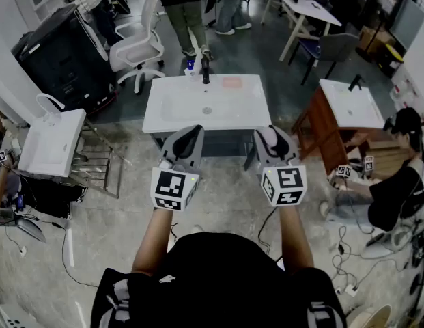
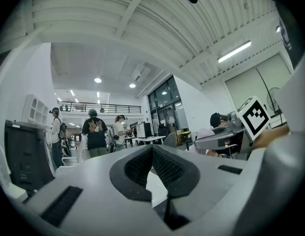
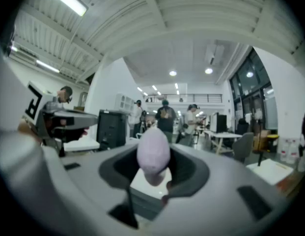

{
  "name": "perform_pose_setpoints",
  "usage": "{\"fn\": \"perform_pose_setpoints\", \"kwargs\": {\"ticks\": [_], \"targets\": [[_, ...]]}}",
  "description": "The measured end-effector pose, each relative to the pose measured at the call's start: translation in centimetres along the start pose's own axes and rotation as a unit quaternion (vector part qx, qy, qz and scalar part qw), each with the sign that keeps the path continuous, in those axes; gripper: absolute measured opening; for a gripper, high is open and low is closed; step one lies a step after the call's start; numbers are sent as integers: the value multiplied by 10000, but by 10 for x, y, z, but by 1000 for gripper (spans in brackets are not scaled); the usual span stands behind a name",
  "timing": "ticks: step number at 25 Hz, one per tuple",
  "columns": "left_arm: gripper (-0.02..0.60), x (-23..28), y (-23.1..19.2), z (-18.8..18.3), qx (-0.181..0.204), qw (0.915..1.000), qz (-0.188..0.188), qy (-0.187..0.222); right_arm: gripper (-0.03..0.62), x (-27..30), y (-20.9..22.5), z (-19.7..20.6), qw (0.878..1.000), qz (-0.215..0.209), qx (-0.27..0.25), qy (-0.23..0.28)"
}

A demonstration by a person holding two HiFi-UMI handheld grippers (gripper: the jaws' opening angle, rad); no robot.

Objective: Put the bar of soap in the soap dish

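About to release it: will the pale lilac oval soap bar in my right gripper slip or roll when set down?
Probably stiff: the pale lilac oval soap bar, clamped in the right gripper, holds its oval shape. Its rounded, smooth-looking ends suggest it could slide or rock, so laying it flat seems safer. Likely light, since it fits within the jaws.

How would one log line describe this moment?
left claw: shut, empty | right claw: holds soap bar | both claws level, facing sink

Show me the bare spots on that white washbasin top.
The left rim of the washbasin top is bare, as is the right rim in front of the pink soap dish. The back edge is taken by the faucet and that dish.
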State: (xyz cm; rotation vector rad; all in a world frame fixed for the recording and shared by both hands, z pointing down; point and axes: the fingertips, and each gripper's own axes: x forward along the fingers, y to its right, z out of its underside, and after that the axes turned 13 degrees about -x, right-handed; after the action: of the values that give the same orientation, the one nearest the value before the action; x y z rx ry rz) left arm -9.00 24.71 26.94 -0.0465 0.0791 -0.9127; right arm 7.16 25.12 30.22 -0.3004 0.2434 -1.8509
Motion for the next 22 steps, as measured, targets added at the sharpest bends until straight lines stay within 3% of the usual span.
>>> {"fn": "perform_pose_setpoints", "kwargs": {"ticks": [22], "targets": [[21, 17, 41, 20, 276, 9992, -237, -188, 175, -14, 16, 37, 9989, -470, 10, -8]]}}
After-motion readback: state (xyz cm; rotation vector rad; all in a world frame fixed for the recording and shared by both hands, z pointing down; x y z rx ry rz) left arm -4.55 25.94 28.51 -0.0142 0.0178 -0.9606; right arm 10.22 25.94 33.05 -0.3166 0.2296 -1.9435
